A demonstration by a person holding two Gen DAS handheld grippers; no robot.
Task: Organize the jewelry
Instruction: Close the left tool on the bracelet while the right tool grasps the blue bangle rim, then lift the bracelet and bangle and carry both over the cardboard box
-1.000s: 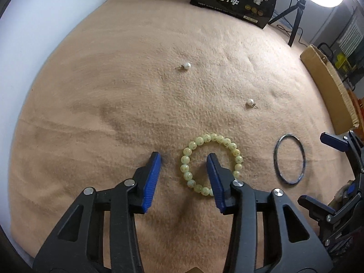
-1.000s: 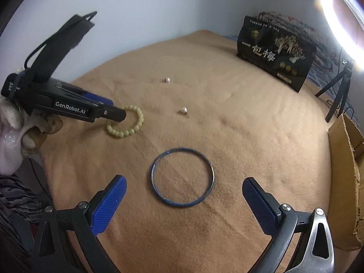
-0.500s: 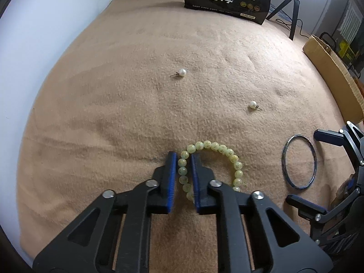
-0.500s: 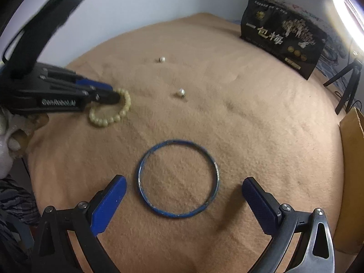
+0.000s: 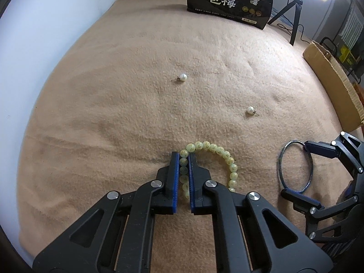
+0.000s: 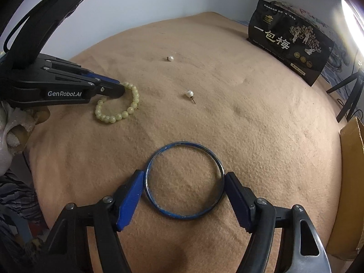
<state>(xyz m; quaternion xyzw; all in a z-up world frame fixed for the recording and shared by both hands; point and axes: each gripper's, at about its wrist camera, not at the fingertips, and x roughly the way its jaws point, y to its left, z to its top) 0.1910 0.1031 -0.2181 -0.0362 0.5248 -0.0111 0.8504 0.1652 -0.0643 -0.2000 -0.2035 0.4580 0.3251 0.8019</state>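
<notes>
A pale green bead bracelet (image 5: 218, 153) lies on the tan blanket; my left gripper (image 5: 183, 159) is shut on its left side, beads pinched between the blue pads. It also shows in the right wrist view (image 6: 118, 116), with the left gripper (image 6: 113, 88) on it. A thin blue bangle (image 6: 184, 179) lies flat between the fingers of my right gripper (image 6: 184, 179), which is open with both pads touching or nearly touching its rim. The bangle (image 5: 295, 166) and right gripper (image 5: 300, 170) show at the right of the left wrist view. Two pearl stud earrings (image 5: 183, 77) (image 5: 250, 109) lie farther out.
A black printed pouch (image 5: 229, 0) stands at the blanket's far edge. A ring light on a tripod (image 5: 295, 11) is behind it. A cardboard box (image 5: 332, 84) borders the right side. A white wall runs along the left.
My left gripper closed on the bead bracelet's left side. My right gripper moved forward and narrowed until its fingers bracket the blue bangle.
</notes>
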